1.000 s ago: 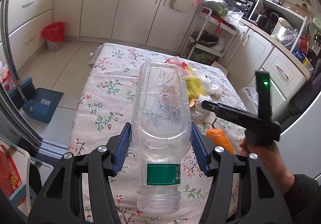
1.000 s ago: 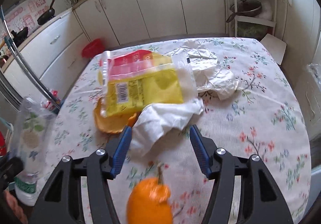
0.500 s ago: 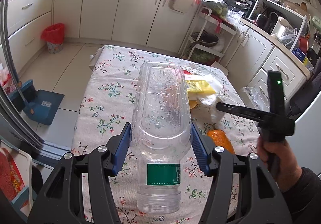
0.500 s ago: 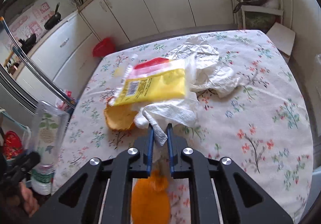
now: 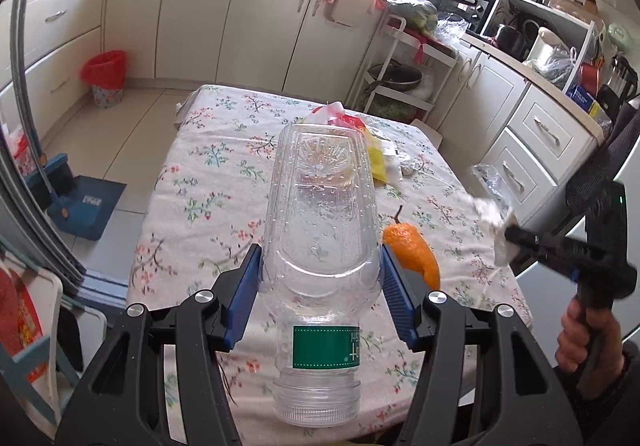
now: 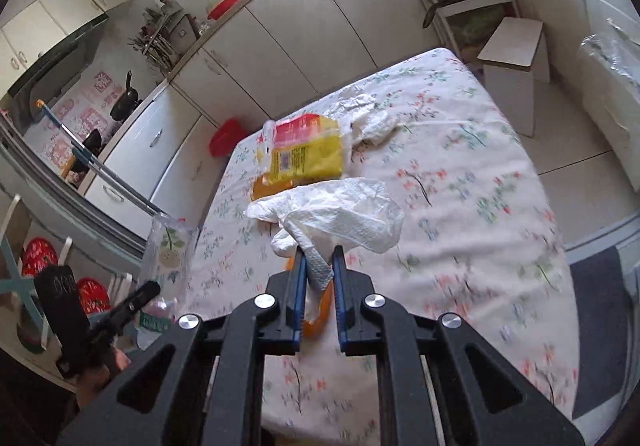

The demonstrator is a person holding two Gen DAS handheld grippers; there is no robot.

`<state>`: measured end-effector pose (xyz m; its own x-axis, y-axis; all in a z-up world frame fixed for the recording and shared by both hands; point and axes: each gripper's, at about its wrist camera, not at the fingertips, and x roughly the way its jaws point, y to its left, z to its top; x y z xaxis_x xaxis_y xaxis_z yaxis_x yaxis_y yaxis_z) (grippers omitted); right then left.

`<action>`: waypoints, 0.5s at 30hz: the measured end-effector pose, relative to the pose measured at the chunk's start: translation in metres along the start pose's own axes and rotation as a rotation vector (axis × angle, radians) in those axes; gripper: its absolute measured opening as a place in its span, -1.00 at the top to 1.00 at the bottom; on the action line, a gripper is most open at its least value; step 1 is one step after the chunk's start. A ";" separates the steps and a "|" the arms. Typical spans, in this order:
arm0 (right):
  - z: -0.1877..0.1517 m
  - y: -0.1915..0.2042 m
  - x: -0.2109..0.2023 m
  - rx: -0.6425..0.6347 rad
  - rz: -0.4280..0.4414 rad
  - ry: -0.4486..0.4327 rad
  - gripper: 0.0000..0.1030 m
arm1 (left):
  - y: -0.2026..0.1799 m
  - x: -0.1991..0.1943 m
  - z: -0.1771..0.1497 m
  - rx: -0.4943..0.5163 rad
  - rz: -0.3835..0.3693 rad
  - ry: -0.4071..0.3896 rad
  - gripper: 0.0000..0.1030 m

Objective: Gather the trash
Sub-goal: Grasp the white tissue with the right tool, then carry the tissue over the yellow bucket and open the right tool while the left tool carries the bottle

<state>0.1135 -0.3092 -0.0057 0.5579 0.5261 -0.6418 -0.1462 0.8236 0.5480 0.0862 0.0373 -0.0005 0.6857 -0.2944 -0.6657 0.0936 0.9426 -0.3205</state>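
Clearly the right claw (image 6: 319, 264) pinched the limp, feather-light paper towel (image 6: 340, 214) by one corner above the bench (image 6: 460, 182); the left claw (image 5: 320, 278) clamped the crushable, slippery plastic bottle (image 5: 322, 222) mid-body.

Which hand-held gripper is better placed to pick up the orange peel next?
Neither is free. The left hand-held gripper is closer to the orange peel but holds the plastic bottle; the right hand-held gripper holds a paper towel. Left, after unloading.

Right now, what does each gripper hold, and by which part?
Left gripper: clear plastic bottle, gripped across its body. Right gripper: white paper towel, pinched by its lower corner.
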 end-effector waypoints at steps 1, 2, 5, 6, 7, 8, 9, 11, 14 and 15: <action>-0.013 0.001 -0.008 -0.007 -0.007 0.001 0.74 | -0.002 -0.005 -0.005 -0.007 -0.004 -0.003 -0.06; -0.021 0.001 -0.010 -0.012 -0.011 0.002 0.74 | -0.003 -0.009 -0.010 -0.012 -0.008 -0.004 -0.06; -0.047 0.010 -0.021 -0.058 -0.032 -0.004 0.74 | -0.009 -0.024 -0.028 -0.015 -0.021 -0.010 -0.06; -0.055 0.013 -0.023 -0.076 -0.038 -0.008 0.74 | -0.010 -0.028 -0.033 -0.015 -0.022 -0.011 -0.06; -0.066 0.019 -0.028 -0.101 -0.044 -0.014 0.74 | -0.012 -0.034 -0.041 -0.015 -0.023 -0.013 -0.06; -0.075 0.024 -0.032 -0.123 -0.050 -0.017 0.74 | -0.013 -0.040 -0.049 -0.018 -0.027 -0.014 -0.06; -0.082 0.028 -0.033 -0.141 -0.055 -0.019 0.74 | -0.014 -0.046 -0.057 -0.023 -0.032 -0.015 -0.06; -0.099 0.035 -0.040 -0.182 -0.064 -0.022 0.74 | -0.015 -0.057 -0.070 -0.030 -0.037 -0.019 -0.06; -0.121 0.044 -0.048 -0.223 -0.062 -0.012 0.74 | -0.020 -0.074 -0.089 -0.031 -0.038 -0.023 -0.06; -0.128 0.047 -0.049 -0.239 -0.065 -0.009 0.74 | -0.021 -0.081 -0.097 -0.031 -0.035 -0.026 -0.06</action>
<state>-0.0254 -0.2695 -0.0173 0.5796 0.4696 -0.6660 -0.2987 0.8828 0.3625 -0.0415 0.0261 -0.0051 0.7013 -0.3228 -0.6356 0.0962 0.9263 -0.3643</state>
